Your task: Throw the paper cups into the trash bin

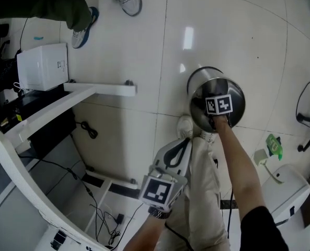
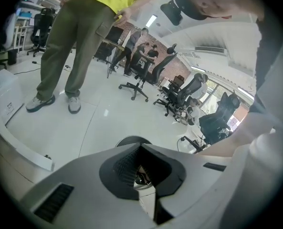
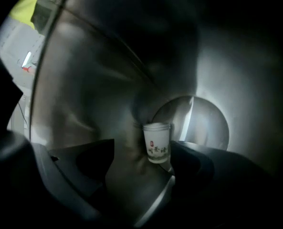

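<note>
Right gripper (image 3: pixel 143 156) is down in the trash bin (image 1: pixel 196 82) at 2 o'clock, claw wide, paper cup (image 3: pixel 157 144) loose, so this one's basically done.

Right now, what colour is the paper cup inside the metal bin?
The small paper cup is white with red-and-dark print, best seen in the right gripper view.

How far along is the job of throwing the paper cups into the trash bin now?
Done: the right gripper is down inside the trash bin. In hand: one paper cup sits between its wide-apart jaws, unclamped. To do: pull that gripper out. The left gripper is shut and empty; no other cups show.
</note>
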Available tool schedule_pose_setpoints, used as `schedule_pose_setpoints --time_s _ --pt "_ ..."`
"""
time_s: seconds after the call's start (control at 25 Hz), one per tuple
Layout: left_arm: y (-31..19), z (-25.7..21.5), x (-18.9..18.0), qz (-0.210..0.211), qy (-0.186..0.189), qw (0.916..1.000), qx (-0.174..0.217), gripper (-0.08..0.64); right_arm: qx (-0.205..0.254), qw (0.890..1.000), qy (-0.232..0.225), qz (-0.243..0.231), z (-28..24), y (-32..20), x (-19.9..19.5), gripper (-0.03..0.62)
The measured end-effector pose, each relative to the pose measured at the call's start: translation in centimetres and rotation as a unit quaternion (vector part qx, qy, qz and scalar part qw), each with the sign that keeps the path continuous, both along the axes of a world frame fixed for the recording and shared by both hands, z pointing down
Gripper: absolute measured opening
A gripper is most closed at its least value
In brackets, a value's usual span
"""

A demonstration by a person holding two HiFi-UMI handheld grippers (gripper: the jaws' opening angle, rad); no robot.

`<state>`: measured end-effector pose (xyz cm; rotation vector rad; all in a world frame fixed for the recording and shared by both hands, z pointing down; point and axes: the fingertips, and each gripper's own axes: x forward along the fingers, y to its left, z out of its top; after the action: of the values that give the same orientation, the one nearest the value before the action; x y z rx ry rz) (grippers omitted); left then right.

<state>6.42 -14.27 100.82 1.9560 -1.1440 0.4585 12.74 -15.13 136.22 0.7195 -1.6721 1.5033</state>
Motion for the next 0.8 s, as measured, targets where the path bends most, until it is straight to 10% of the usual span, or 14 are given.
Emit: schedule_pose_setpoints --time_s 0.36,0.8 --pt "-3.4 -11.5 1.4 -0.014 -0.001 0.9990 0.043 0.003 0.309 0.951 -0.008 0.030 -26.8 -3.8 1.5 0.076" --pt "-5.9 -36.3 5.6 0.027 0.010 0.9844 0.174 0.003 0.478 0.872 -0.085 0.063 -64.3 -6.5 2.2 0.011"
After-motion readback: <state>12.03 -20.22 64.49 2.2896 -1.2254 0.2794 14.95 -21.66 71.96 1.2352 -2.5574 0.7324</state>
